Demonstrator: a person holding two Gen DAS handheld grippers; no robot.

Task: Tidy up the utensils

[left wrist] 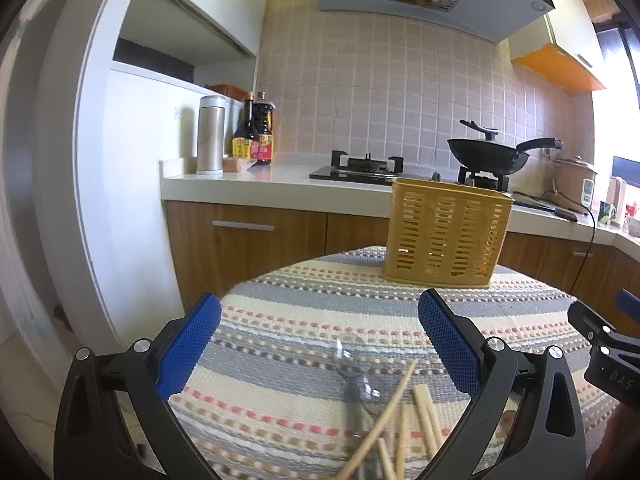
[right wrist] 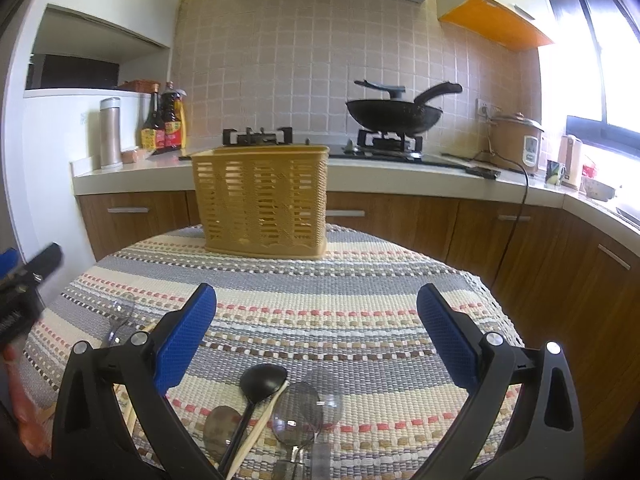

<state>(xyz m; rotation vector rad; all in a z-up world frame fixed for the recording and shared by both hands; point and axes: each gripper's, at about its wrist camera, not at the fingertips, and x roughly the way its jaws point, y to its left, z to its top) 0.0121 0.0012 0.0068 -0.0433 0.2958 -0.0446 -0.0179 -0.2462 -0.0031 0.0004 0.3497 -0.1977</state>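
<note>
Both grippers, left (left wrist: 320, 340) and right (right wrist: 316, 336), spread and empty; chopsticks (left wrist: 424, 408) near cloth's (right wrist: 340, 280) near edge look light, stiff, slippery (pinch mid-shaft).

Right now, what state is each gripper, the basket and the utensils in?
Left gripper: jaws open, holding nothing.
Right gripper: jaws open, holding nothing.
Yellow basket: upright on the cloth; contents not visible.
Chopsticks: loose on the cloth.
Black ladle: lying flat.
Clear spoons: lying flat.
</note>
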